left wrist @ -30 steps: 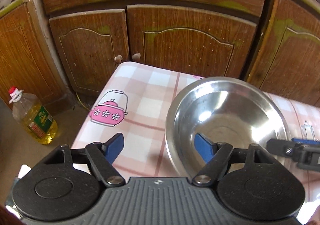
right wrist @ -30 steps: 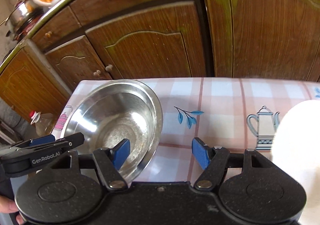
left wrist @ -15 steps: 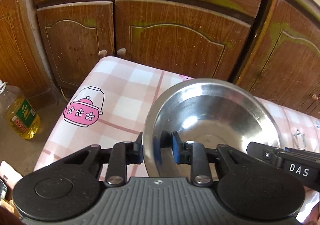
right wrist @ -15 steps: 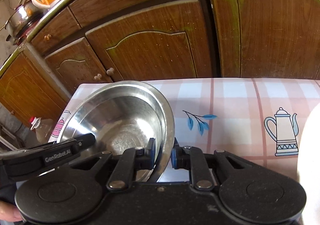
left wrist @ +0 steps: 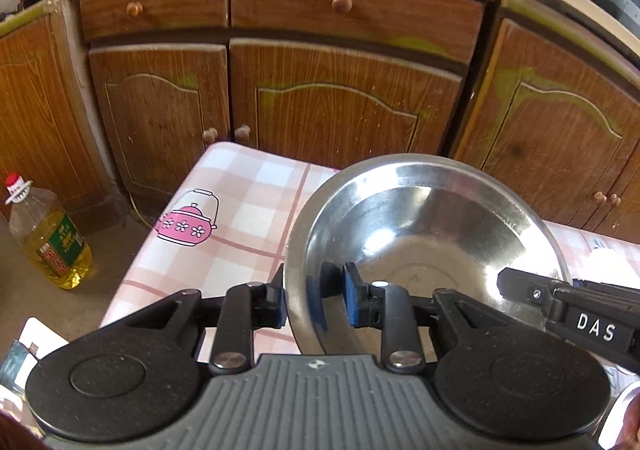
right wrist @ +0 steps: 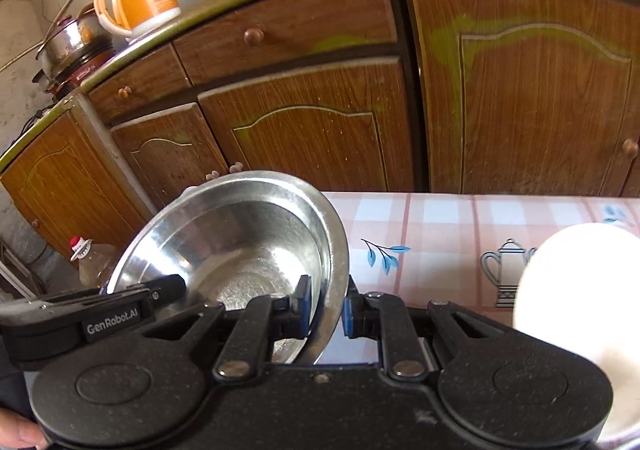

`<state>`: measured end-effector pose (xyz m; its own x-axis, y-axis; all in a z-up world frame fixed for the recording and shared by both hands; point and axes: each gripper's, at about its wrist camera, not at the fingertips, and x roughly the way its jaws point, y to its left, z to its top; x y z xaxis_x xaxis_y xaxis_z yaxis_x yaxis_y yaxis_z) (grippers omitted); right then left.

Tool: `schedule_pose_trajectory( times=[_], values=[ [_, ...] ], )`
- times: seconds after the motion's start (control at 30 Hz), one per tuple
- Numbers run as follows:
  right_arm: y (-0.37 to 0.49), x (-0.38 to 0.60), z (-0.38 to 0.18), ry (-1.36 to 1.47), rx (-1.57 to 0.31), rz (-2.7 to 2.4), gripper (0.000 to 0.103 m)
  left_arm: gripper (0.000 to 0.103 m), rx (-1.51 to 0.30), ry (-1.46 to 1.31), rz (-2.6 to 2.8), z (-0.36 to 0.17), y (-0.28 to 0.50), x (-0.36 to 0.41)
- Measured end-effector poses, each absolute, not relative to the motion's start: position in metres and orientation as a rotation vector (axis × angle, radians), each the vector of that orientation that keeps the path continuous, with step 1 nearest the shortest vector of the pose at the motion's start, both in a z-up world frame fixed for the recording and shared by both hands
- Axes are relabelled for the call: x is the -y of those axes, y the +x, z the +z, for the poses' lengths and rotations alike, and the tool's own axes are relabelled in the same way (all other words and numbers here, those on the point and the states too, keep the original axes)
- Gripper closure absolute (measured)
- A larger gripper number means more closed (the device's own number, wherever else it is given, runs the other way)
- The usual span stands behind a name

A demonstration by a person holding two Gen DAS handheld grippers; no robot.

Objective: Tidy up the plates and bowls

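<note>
The steel bowl [left wrist: 424, 234] is sitting over the left end of the checked surface [left wrist: 240, 209], tilted, with both grippers clamped on its rim. The left gripper [left wrist: 314, 298] is pinching the near-left part of the rim — one blue pad outside the wall, the other inside — and the right gripper [right wrist: 326, 308] is gripping the near-right part of the rim the same way, nearly fully closed on the thin metal. In the right wrist view the bowl [right wrist: 236, 238] is leaning with its far edge raised against the cupboard doors [right wrist: 312, 129], so it is probably being carried clear of the surface, though its underside is hidden.

The bowl is looking thin-walled, stiff and light for its width, and its polished skin is likely slippery under rubber pads. The rolled rim is the only sensible hold; two grips on opposite sides are keeping it from swinging or twisting out. A squeeze will not dent it much, yet a single-sided hold would probably let it pivot. A white dish [right wrist: 576, 314] is lying on the right of the surface, near the right gripper — a brittle-looking piece, so the steel bowl is needing room when passing it.
</note>
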<state>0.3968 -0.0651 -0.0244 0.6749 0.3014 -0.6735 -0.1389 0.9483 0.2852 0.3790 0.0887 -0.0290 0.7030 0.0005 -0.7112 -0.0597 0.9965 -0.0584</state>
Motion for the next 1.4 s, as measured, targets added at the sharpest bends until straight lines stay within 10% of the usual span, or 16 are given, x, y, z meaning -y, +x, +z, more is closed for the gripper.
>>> schedule_pose_trajectory(
  times=[1.4],
  values=[
    [0.232, 0.076, 0.075, 0.171, -0.674, 0.268, 0.083, 0.07, -0.763, -0.031, 0.027, 0.041, 0.232, -0.074]
  ],
)
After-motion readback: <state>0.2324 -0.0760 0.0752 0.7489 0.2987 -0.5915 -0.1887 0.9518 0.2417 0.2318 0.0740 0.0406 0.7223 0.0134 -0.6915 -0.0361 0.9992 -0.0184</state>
